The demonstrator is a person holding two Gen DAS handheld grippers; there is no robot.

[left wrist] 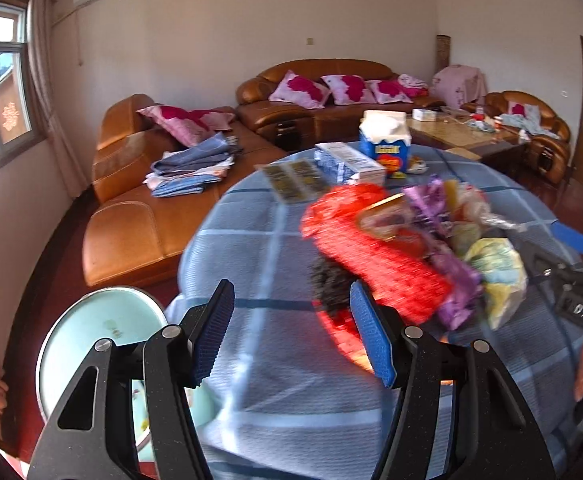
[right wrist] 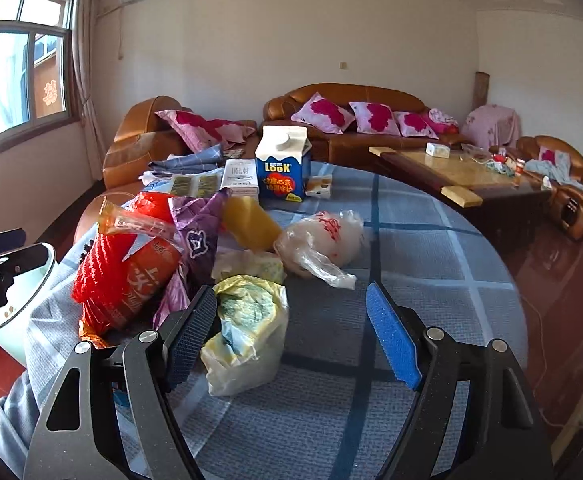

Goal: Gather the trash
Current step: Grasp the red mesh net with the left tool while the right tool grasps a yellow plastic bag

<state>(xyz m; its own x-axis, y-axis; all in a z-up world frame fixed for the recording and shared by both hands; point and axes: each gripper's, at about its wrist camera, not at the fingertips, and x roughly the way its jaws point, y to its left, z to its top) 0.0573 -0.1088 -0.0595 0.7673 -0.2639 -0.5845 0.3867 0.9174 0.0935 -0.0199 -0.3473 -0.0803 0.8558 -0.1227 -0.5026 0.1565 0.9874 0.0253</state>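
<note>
While both grippers are hovering over the blue checked surface (right wrist: 431,240), the layout is reading like this:

Nearest trash: the yellow-green plastic bag (right wrist: 247,332) is lying on the surface just ahead of the right gripper (right wrist: 291,336), inside its span but hugging its left finger (right wrist: 191,336); no pad is pressing on it as far as I can tell.

Right gripper state: released, standing wide, nothing grasped.

Bag's long axis: running roughly away from the camera, along the fingers, so the jaws are lying across its narrow width.

Left gripper state: the left gripper (left wrist: 291,332) is also released, only bare cloth between its pads.

Left gripper's nearest item: the red mesh bag (left wrist: 375,256) is lying ahead and to its right, long axis slanting from upper left to lower right; this view is blurred.

Nearer hand: the right, in my judgement, for the yellow-green bag; the left for the red one.

Likely destination: a pale green bin (left wrist: 91,344) is standing beside the surface's edge, on the left gripper's side.
</note>
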